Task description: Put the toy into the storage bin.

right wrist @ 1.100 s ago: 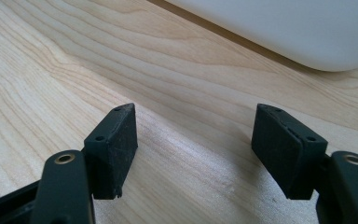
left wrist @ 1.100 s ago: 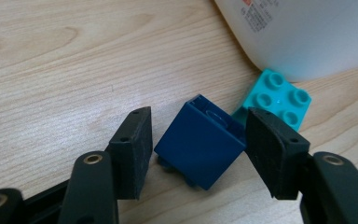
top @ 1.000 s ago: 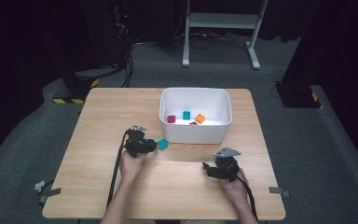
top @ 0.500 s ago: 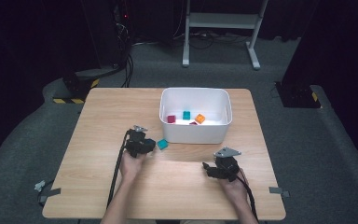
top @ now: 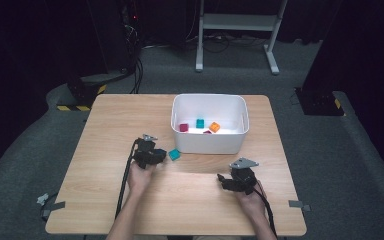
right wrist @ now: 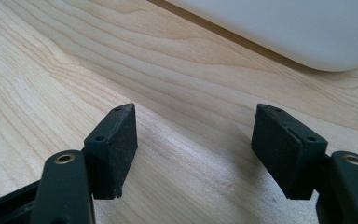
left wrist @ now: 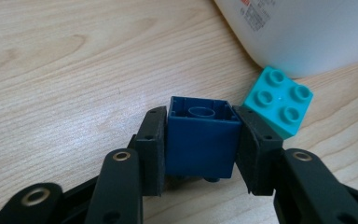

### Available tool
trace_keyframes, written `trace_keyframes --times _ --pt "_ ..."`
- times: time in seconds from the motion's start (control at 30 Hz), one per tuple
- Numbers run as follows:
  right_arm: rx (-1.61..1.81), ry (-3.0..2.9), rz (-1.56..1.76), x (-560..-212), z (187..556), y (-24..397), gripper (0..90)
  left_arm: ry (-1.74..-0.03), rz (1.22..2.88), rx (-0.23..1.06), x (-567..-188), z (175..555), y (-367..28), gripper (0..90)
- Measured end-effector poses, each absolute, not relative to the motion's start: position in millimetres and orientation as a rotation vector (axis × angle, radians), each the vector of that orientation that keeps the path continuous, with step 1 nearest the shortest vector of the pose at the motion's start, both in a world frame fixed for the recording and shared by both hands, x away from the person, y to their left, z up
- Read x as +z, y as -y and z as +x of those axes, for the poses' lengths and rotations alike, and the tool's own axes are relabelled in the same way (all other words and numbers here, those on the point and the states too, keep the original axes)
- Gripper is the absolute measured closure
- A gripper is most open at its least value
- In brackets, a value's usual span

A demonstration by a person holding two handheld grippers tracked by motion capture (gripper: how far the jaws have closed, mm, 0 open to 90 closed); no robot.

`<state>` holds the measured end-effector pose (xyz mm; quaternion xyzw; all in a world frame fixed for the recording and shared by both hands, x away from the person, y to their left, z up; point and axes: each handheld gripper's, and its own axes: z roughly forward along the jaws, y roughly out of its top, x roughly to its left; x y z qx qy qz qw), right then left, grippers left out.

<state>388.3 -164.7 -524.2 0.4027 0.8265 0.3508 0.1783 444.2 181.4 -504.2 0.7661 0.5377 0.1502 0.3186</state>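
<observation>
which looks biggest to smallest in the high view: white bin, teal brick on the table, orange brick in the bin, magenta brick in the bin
1. white bin, by far the largest.
2. teal brick, orange brick and magenta brick: all look about alike here, too small to rank.

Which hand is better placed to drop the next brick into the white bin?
Left. The left gripper has just been closing and its pads clamp the dark blue brick beside the white bin. The right gripper stands open on bare table.
</observation>
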Motion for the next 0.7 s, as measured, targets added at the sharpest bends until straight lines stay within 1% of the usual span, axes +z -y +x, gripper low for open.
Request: trace_keyframes --times 0.2,0.37,0.7 --pt "0.992 -2.338 1.139 -524 388 165 31.2 -1.406 1.977 0.379 -496 442 -185 57.6" --pt "0.992 -2.338 1.139 -524 388 165 31.2 -1.39 1.969 0.408 -487 437 -188 57.8" --pt "0.992 -2.338 1.139 -524 388 165 31.2 -1.37 1.946 0.423 -468 431 -199 58.1"
